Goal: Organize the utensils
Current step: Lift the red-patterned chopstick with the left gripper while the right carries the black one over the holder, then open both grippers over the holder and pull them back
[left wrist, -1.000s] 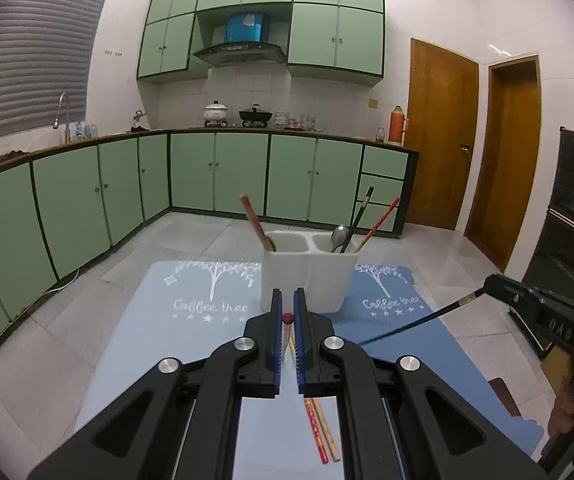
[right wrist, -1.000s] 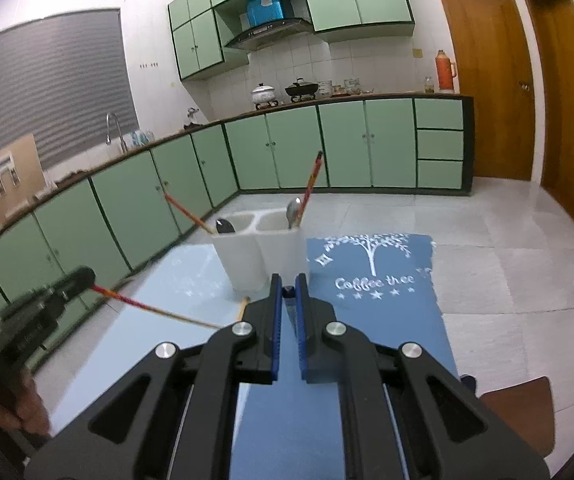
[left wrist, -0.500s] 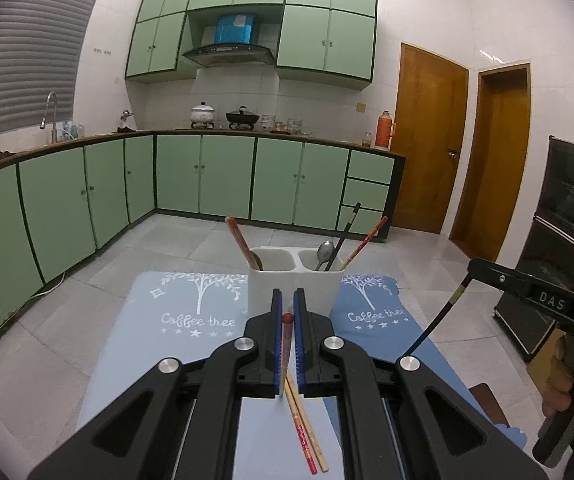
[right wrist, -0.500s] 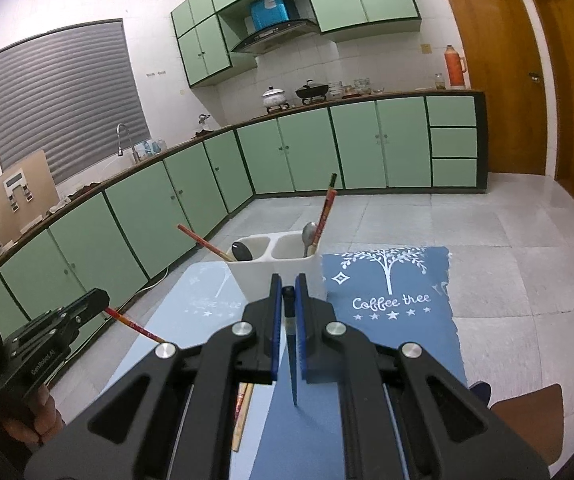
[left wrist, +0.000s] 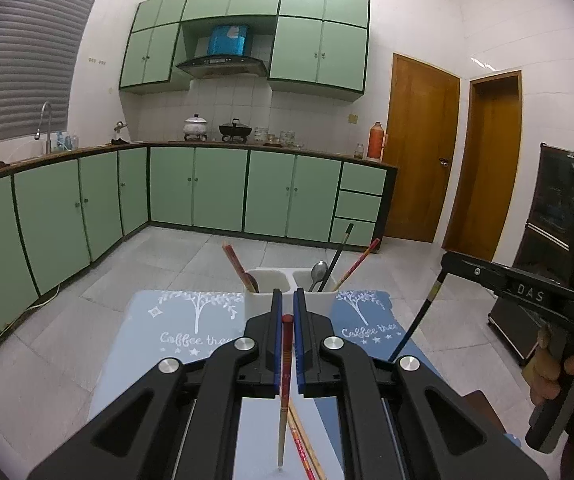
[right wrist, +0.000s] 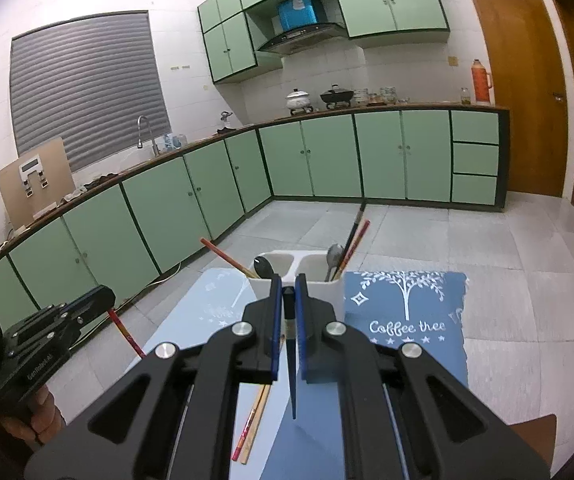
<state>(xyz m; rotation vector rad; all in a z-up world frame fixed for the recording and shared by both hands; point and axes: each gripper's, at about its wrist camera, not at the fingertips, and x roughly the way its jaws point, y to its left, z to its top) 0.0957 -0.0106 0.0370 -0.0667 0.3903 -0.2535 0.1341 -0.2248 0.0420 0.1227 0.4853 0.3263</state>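
A white two-compartment utensil holder [left wrist: 265, 303] [right wrist: 333, 284] stands on the table ahead of both grippers, with spoons and chopsticks in it. My left gripper [left wrist: 286, 300] is shut on a red chopstick [left wrist: 284, 380] that hangs tip down above the table. My right gripper [right wrist: 288, 286] is shut on a black chopstick [right wrist: 291, 368], also tip down. In the left wrist view the right gripper [left wrist: 447, 258] shows at the right with the black chopstick [left wrist: 415, 324]. In the right wrist view the left gripper [right wrist: 105, 298] shows at the left with the red chopstick [right wrist: 127, 334].
Two loose chopsticks [left wrist: 303, 444] [right wrist: 253, 420] lie on the table beneath the grippers. Light blue [left wrist: 191, 320] and dark blue [right wrist: 407, 320] "Coffee tree" mats cover the table. Green kitchen cabinets [left wrist: 207, 192] and wooden doors [left wrist: 419, 152] stand behind.
Both grippers have risen and tipped up with their chopsticks. Both chopsticks have swung from near level to hanging tip down. The holder now sits lower in both views.
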